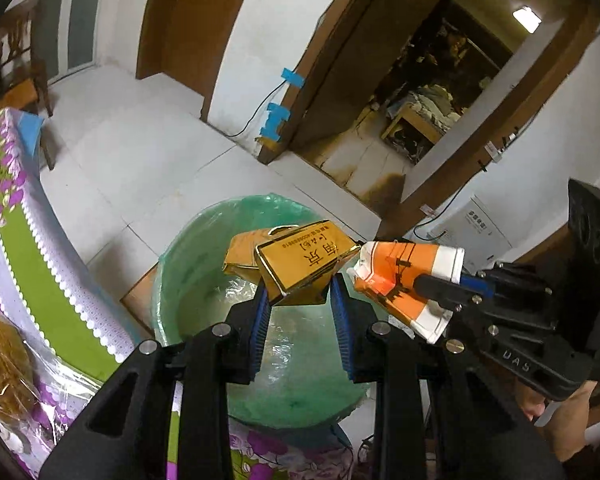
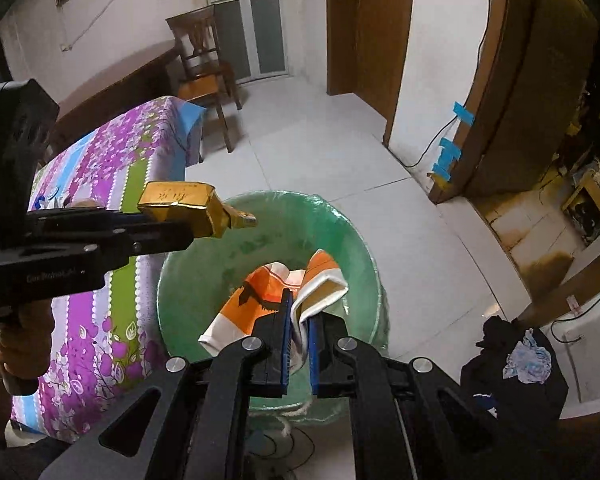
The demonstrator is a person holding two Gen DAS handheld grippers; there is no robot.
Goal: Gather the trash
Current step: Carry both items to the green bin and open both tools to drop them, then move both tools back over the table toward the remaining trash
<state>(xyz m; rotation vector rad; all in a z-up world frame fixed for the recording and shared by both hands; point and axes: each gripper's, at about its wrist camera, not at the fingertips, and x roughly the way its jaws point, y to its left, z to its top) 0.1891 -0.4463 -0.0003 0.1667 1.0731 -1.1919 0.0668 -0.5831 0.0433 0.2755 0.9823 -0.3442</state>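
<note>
Left wrist, gold box lettered 南京 clamped, right gripper pinching orange cup.

Over the one green-lined bin: one gold carton, one crushed orange-white paper cup, two grippers. Beside the bin: one table. Beyond the table: one chair.

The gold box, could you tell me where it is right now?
The gold box is between the left gripper's fingers above the green bin, beside the orange cup.
</note>
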